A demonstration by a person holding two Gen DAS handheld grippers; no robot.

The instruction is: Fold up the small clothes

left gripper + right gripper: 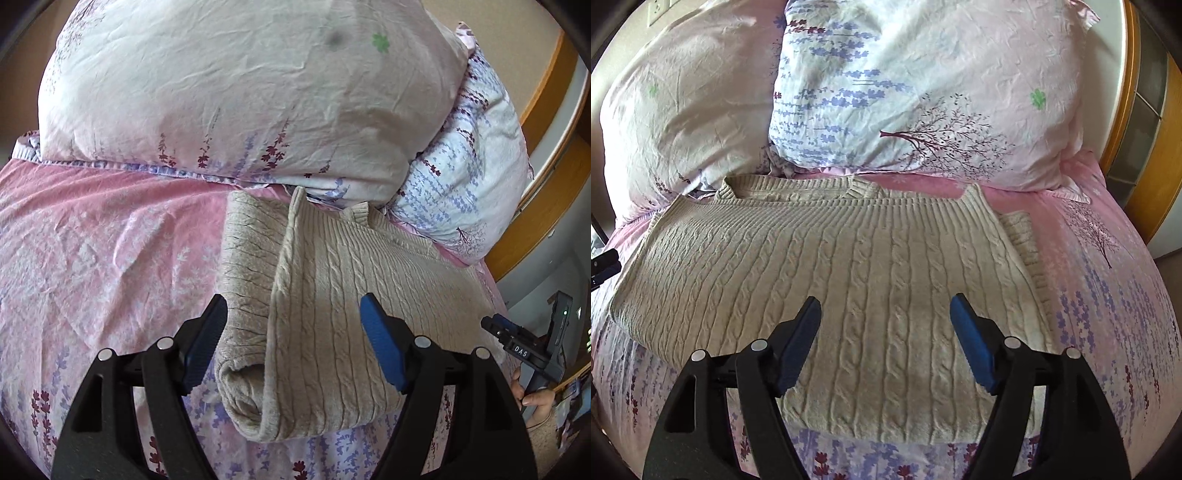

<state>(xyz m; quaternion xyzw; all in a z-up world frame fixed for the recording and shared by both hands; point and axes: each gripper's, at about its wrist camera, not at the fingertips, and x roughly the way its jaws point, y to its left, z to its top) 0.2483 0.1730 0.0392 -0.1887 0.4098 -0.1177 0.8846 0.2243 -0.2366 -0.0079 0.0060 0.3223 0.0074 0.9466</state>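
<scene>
The bed (1108, 236), spread with a pink floral sheet, gives a flat surface for folding. Pillows (923, 92) sit at its head. The beige cable-knit sweater (831, 258) lies flat below them, sleeves tucked in. The left claw (293, 314) and right claw (884, 314) hover wide apart, holding nothing.

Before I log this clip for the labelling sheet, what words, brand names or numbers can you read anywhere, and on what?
"DAS": white letters on a small dark tag on the right gripper, seen at the right edge of the left wrist view.
Sweater: no tag or print showing.
Pillows and bedsheet: only flower and tree patterns, no words.
Nothing else readable in either view.
</scene>
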